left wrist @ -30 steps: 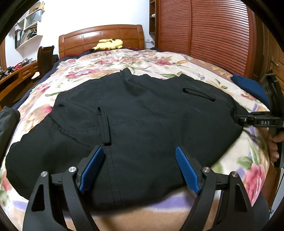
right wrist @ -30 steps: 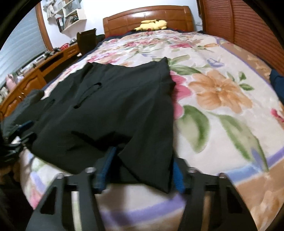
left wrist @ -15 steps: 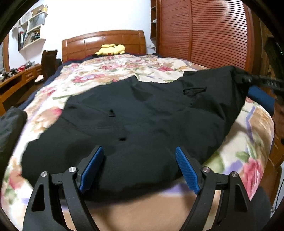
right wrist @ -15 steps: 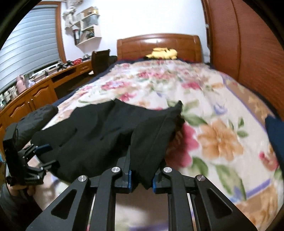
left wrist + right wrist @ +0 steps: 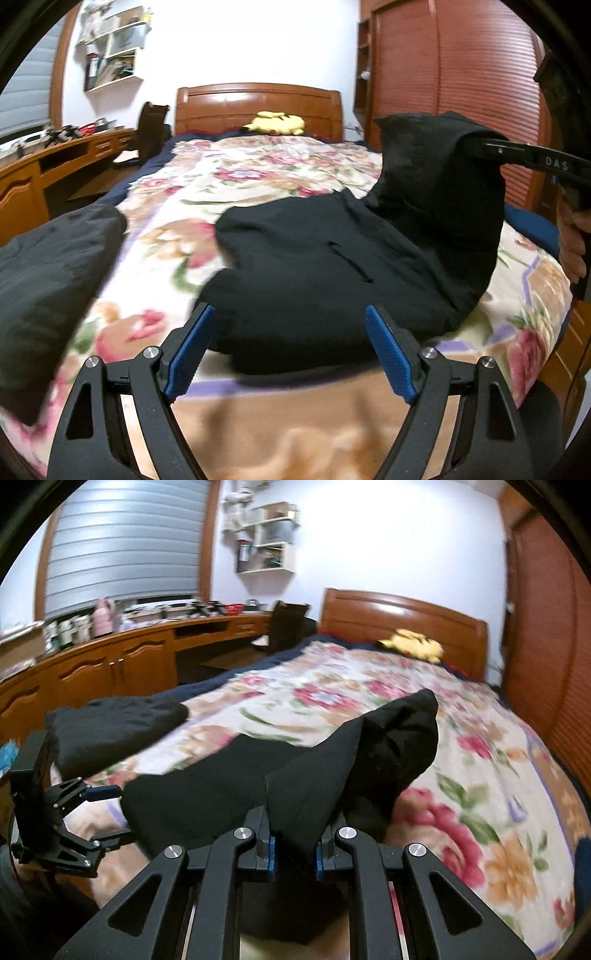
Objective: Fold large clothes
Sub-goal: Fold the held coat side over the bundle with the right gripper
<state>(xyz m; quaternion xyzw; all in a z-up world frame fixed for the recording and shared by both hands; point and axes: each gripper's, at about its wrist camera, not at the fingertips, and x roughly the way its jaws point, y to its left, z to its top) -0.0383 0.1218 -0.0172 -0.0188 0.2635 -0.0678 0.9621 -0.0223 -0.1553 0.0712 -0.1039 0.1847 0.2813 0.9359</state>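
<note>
A large black garment [image 5: 317, 269] lies on the floral bedspread [image 5: 236, 184] near the foot of the bed. My right gripper [image 5: 293, 849] is shut on the garment's right edge [image 5: 332, 775] and holds it lifted above the bed; it also shows in the left wrist view [image 5: 480, 146] at the upper right. My left gripper [image 5: 286, 350] is open and empty, just in front of the garment's near edge. It also shows in the right wrist view [image 5: 107, 814] at the left, open.
A second dark garment [image 5: 48, 266] lies folded at the bed's left edge. A yellow plush toy [image 5: 277, 123] sits by the wooden headboard [image 5: 258, 101]. A wooden desk [image 5: 129, 657] runs along the left; slatted wardrobe doors [image 5: 443, 92] stand on the right.
My right gripper closed on the garment's right edge and raised it high, pulling the fabric leftward. My left gripper stayed open and shifted left and back from the garment.
</note>
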